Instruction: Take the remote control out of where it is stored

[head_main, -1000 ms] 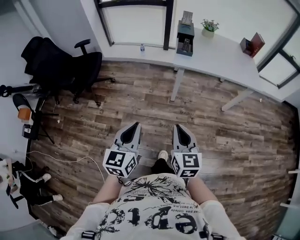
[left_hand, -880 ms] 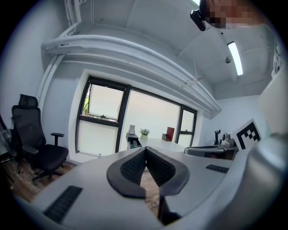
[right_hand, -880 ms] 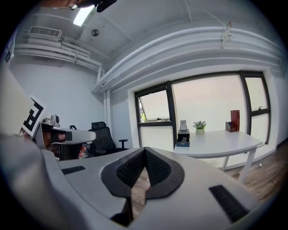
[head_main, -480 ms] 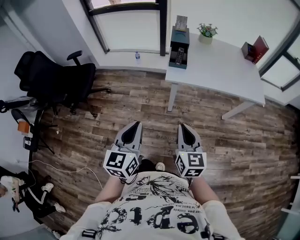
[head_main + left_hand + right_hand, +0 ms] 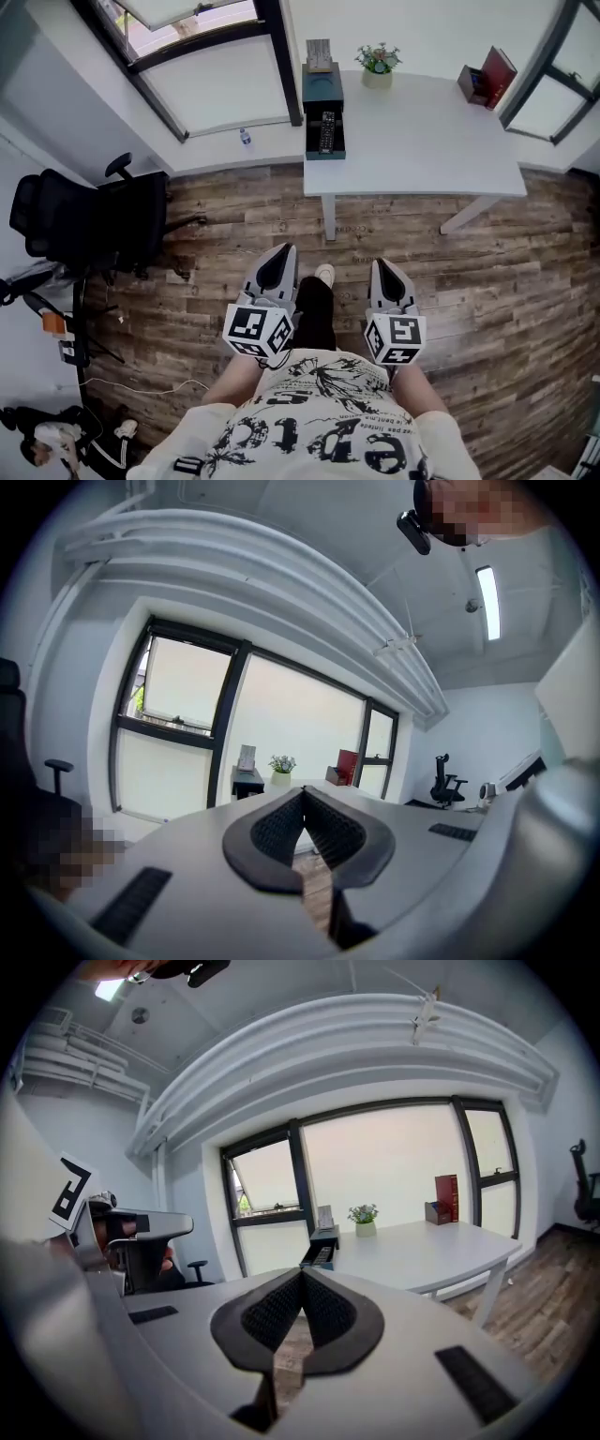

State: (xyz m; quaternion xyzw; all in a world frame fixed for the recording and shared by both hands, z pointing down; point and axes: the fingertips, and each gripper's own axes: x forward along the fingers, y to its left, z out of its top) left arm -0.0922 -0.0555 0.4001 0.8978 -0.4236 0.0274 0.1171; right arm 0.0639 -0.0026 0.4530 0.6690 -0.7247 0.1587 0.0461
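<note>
A black remote control [image 5: 327, 131] lies in the pulled-out tray of a dark storage box [image 5: 322, 92] at the left end of a white desk [image 5: 422, 150]; the box [image 5: 320, 1244] and remote [image 5: 322, 1254] also show far off in the right gripper view. My left gripper [image 5: 279, 255] and right gripper [image 5: 384, 266] are held close to my body over the wooden floor, well short of the desk. Both point towards the desk. Each has its jaws shut with nothing between them.
On the desk stand a small potted plant [image 5: 378, 64] and a red book in a holder [image 5: 488, 75]. A black office chair [image 5: 94, 220] is at the left, with a tripod and cables near it. Large windows [image 5: 202, 56] line the wall behind the desk.
I have walked closer to the desk; it and the box now sit more central and nearer in the head view. Both grippers stay shut in front of me.
</note>
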